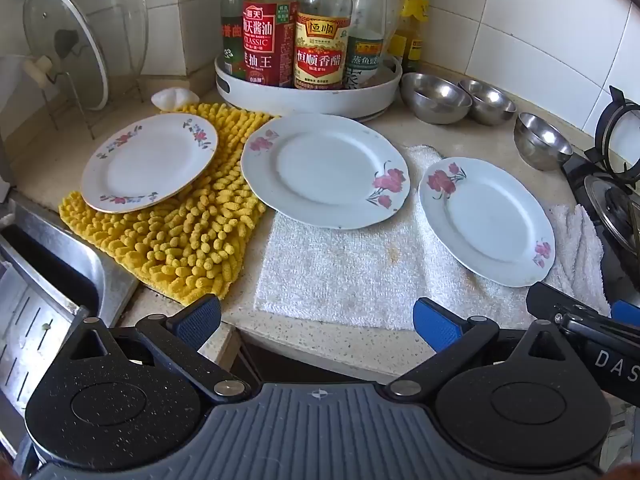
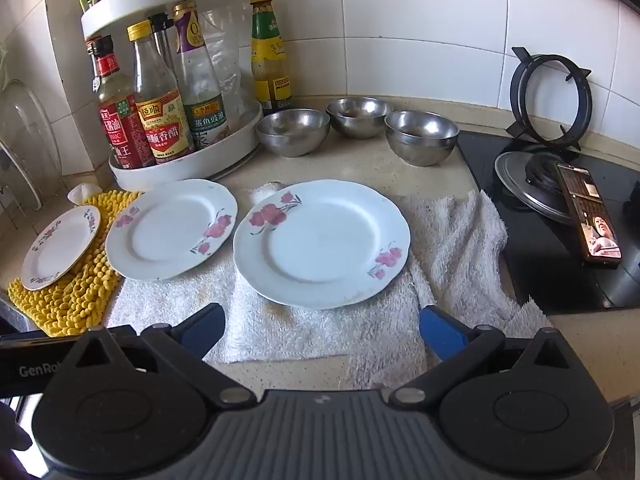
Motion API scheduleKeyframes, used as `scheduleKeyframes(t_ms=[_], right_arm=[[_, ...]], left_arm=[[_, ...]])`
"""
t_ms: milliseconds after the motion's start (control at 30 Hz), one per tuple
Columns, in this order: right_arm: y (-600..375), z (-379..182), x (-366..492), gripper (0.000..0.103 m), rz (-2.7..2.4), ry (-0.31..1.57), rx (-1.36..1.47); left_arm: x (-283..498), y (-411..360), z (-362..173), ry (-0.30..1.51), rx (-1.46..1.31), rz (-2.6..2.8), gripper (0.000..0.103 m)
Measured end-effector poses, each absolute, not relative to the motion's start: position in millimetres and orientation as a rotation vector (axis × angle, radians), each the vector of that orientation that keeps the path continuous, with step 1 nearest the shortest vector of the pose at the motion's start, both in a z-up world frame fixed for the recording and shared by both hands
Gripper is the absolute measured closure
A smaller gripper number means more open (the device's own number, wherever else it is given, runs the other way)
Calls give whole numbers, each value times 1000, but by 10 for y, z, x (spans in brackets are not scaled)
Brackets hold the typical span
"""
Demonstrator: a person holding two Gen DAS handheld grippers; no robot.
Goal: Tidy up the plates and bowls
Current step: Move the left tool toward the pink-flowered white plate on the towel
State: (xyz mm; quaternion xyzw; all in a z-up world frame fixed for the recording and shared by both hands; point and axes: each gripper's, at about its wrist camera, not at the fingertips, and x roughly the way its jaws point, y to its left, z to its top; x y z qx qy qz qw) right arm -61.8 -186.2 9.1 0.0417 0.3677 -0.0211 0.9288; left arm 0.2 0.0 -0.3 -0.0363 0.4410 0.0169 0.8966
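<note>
Both jaws apart, empty, phone (image 2: pixel 588 212) only in right view, sink (image 1: pixel 60 264), seemingly, only in left.

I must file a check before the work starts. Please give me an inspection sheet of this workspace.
Surface: speckled counter, partly covered by a white towel and a yellow mat.
Job's things: three flowered plates lying flat, apart; three steel bowls behind them, upright, empty.
Clutter: sauce bottles in a white round tray; phone on the stove.
Grippers: left gripper and right gripper open, holding nothing.
Cables: nothing seen.
Surroundings: tiled wall, sink at left, glass lid in a rack.
</note>
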Motion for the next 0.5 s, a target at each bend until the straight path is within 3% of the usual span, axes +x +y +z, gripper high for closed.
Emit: scheduleKeyframes(t_ms=[500], right_arm=[[-1839,69,-613,0,-39,767,85]], left_arm=[[-44,-28,-73,920,-74,49,0]])
